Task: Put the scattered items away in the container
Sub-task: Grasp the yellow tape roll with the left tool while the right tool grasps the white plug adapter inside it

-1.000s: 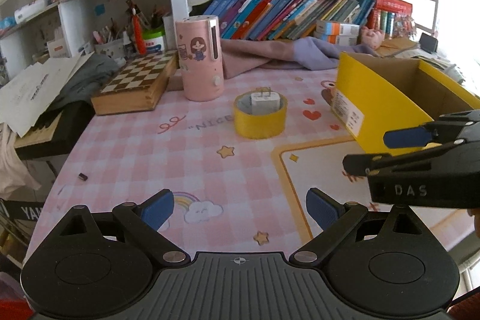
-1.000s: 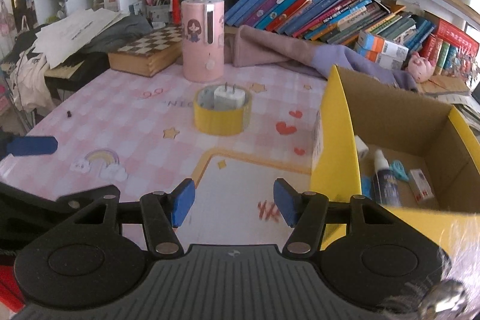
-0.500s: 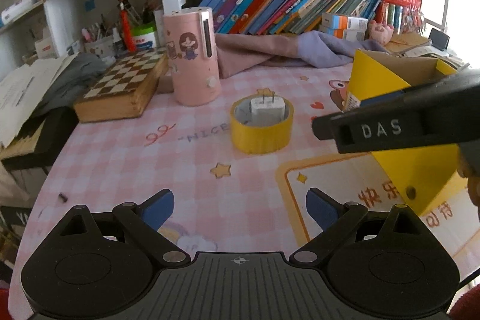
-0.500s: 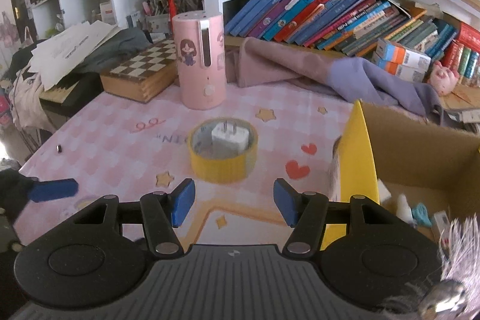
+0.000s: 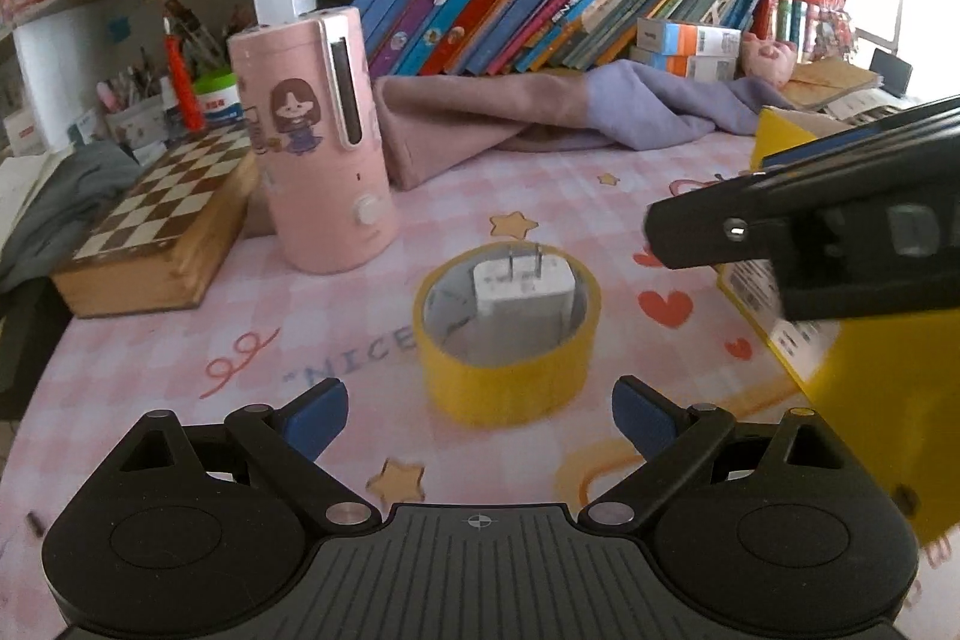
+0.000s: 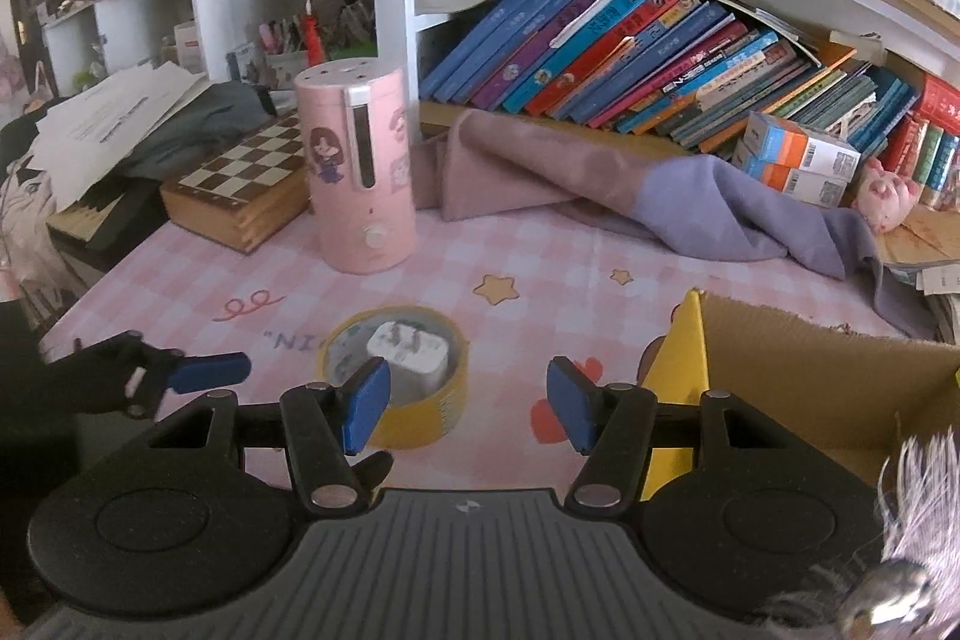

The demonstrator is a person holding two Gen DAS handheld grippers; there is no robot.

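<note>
Both grippers agape, empty: left gripper point(image 5: 480, 415), right gripper point(image 6: 468, 403); white charger point(image 5: 523, 293) upright inside yellow tape roll point(image 5: 509, 340), beside yellow box point(image 6: 798, 388); advisable: pinch charger's flat sides, lift clear.

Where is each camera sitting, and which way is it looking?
Left wrist: sits on the left claw, looking across the pink table at the yellow tape roll; its own fingers show, with the right claw crossing at right.
Right wrist: sits on the right claw, looking down at the same roll; the left claw's tip shows at left.
Both see: the roll, the white charger inside it, the yellow box.
</note>
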